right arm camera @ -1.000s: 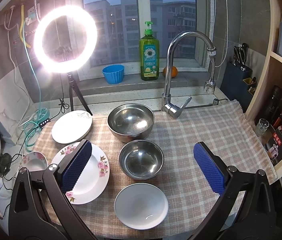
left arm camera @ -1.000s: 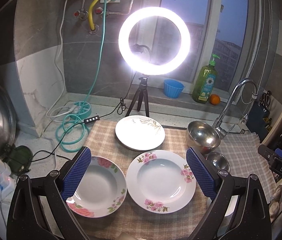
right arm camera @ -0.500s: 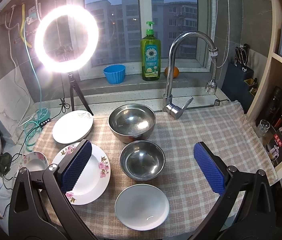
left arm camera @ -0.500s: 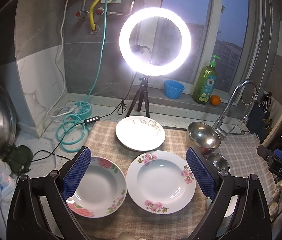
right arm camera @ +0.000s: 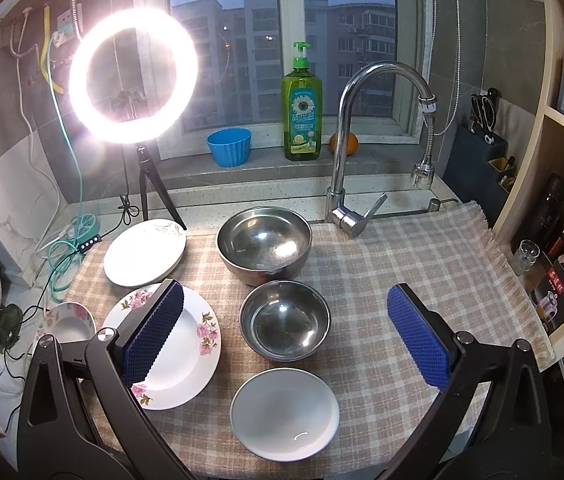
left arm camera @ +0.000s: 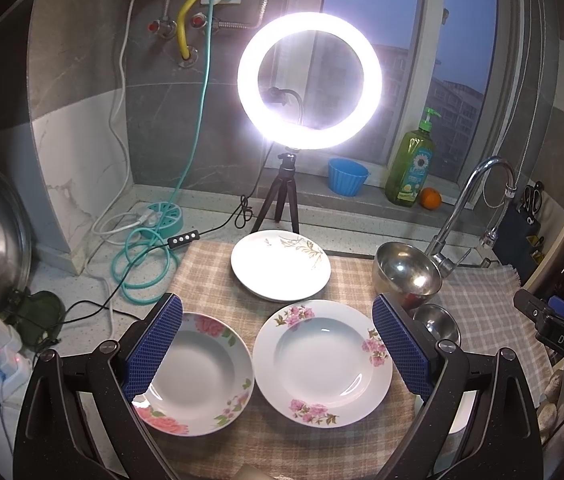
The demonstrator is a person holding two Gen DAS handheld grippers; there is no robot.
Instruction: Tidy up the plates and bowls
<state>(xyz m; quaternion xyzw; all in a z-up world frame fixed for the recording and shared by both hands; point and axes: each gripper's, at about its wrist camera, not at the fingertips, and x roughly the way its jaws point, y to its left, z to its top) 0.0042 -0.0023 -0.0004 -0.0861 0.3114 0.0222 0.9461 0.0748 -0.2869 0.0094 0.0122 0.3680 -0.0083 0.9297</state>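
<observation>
I see a checked cloth (right arm camera: 402,264) on the counter by a window (right arm camera: 342,40); both grippers (left arm camera: 278,344) (right arm camera: 286,328) are released, and the white bowl (left arm camera: 462,412) is mostly hidden.

Small bowl (right arm camera: 285,326) before large bowl (right arm camera: 264,243)

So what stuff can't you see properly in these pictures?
- Small steel bowl, left wrist view: partly hidden behind the left gripper finger.
- White bowl, left wrist view: mostly hidden by the same gripper's arm.
- Flowered plate at the cloth's left edge, right wrist view: partly hidden by the right gripper.
- Bottle label: too small to read.
</observation>
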